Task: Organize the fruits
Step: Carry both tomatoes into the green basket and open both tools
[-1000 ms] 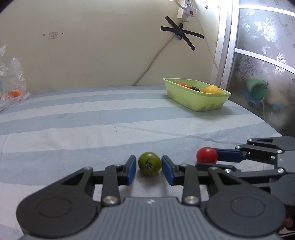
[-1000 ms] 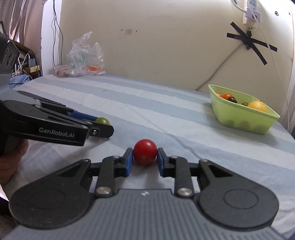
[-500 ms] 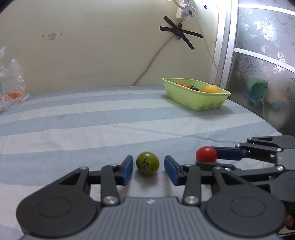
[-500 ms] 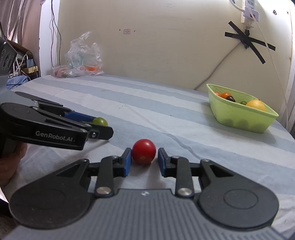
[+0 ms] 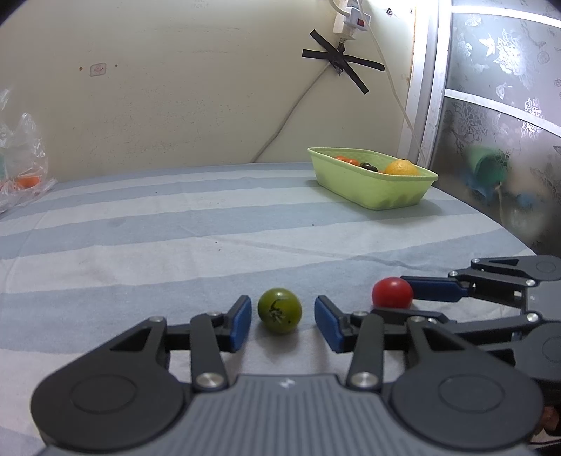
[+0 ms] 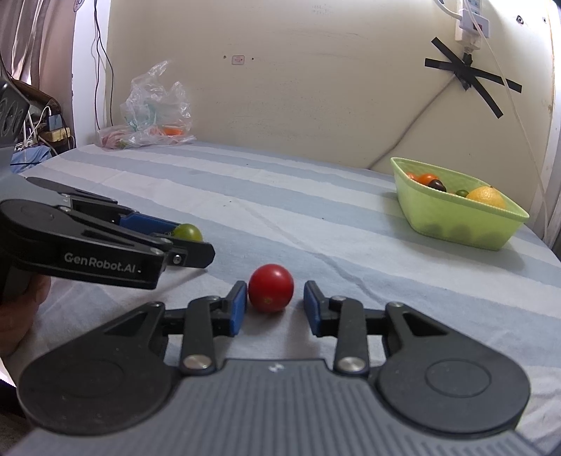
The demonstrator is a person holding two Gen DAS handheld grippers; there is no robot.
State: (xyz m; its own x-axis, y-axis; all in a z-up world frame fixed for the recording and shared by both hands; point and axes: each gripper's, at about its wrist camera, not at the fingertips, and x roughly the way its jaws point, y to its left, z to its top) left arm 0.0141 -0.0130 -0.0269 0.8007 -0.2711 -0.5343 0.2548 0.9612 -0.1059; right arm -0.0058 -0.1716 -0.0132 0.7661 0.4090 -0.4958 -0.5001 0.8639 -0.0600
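Observation:
A green tomato (image 5: 279, 310) lies on the striped cloth between the blue pads of my left gripper (image 5: 282, 315), which is open with a gap on both sides. A red tomato (image 6: 270, 288) lies between the pads of my right gripper (image 6: 274, 305), also open; its left pad is close to the fruit. The red tomato (image 5: 392, 292) and the right gripper show at the right in the left wrist view. The green tomato (image 6: 188, 232) shows behind the left gripper in the right wrist view. A light green basket (image 5: 371, 194) (image 6: 455, 224) holds an orange and several small tomatoes.
A crumpled plastic bag (image 6: 154, 112) with some fruit lies at the far left by the wall. A cable and taped power strip (image 5: 350, 21) hang on the wall behind the basket. The table's right edge (image 5: 508, 231) runs beside a patterned glass door.
Both grippers have opened wider around their tomatoes. The tomatoes stay on the cloth.

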